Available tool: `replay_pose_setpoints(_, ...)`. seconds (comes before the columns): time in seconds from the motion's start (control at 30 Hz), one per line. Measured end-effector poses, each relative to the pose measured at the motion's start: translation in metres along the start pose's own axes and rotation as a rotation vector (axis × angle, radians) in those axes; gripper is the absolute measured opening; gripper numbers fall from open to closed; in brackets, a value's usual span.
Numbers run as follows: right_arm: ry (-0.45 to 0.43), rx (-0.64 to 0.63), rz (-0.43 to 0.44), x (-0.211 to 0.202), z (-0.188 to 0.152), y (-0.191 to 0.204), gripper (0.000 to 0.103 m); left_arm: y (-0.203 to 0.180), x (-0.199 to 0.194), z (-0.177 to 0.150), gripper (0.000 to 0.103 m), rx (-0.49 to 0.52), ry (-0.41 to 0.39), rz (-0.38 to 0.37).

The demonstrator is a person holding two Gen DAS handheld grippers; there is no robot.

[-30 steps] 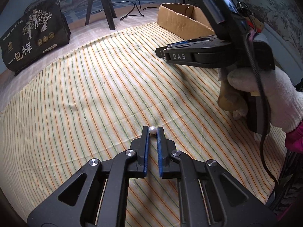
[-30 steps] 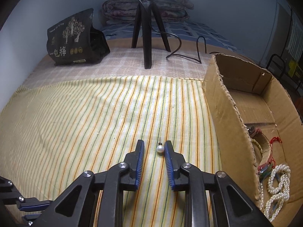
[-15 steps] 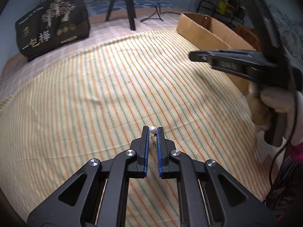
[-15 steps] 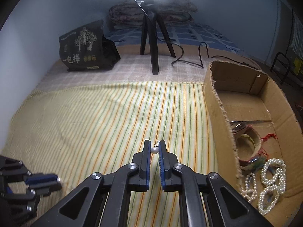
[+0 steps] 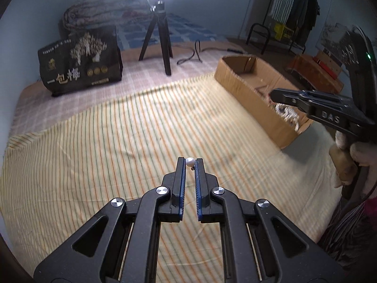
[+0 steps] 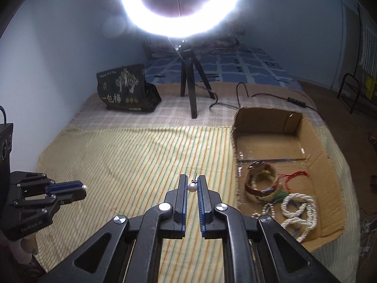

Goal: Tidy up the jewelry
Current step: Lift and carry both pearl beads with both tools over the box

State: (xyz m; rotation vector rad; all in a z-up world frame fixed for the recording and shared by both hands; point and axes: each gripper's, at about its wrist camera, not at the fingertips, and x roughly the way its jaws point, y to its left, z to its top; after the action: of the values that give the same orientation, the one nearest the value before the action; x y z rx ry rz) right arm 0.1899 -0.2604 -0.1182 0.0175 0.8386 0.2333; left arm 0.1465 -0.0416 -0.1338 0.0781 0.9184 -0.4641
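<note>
My left gripper [image 5: 190, 165] is shut on a small white pearl earring [image 5: 190, 162] and holds it above the striped cloth [image 5: 117, 141]. My right gripper [image 6: 192, 184] is shut on a second pearl earring [image 6: 192, 187], its post pointing up. The left gripper with its pearl also shows at the left of the right wrist view [image 6: 81, 187]. The cardboard box [image 6: 315, 165] lies to the right and holds a watch [image 6: 259, 181], pearl strands [image 6: 297, 210] and a red string [image 6: 297, 174]. The right gripper body shows in the left wrist view [image 5: 329, 108] over the box [image 5: 247, 87].
A ring light on a black tripod [image 6: 188, 89] stands at the back with its cable [image 6: 259, 96]. A black printed bag [image 6: 127, 92] stands at the back left. A folded blanket [image 5: 106, 16] lies behind it.
Both grippers have risen and tilted up, each with its pearl earring. The right gripper closed on its earring and moved towards the box.
</note>
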Motion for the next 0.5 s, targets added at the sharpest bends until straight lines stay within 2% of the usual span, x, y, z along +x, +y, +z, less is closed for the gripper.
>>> replay_pose_setpoints(0.27, -0.041, 0.002, -0.013, -0.043, 0.002, -0.031, 0.006, -0.025, -0.013, 0.022, 0.005, 0.002, -0.053, -0.007)
replay_pose_setpoints(0.5, -0.040, 0.021, -0.051, -0.061, -0.005, -0.071, 0.006, -0.052, -0.006, 0.048, 0.005, 0.003, -0.088, -0.034)
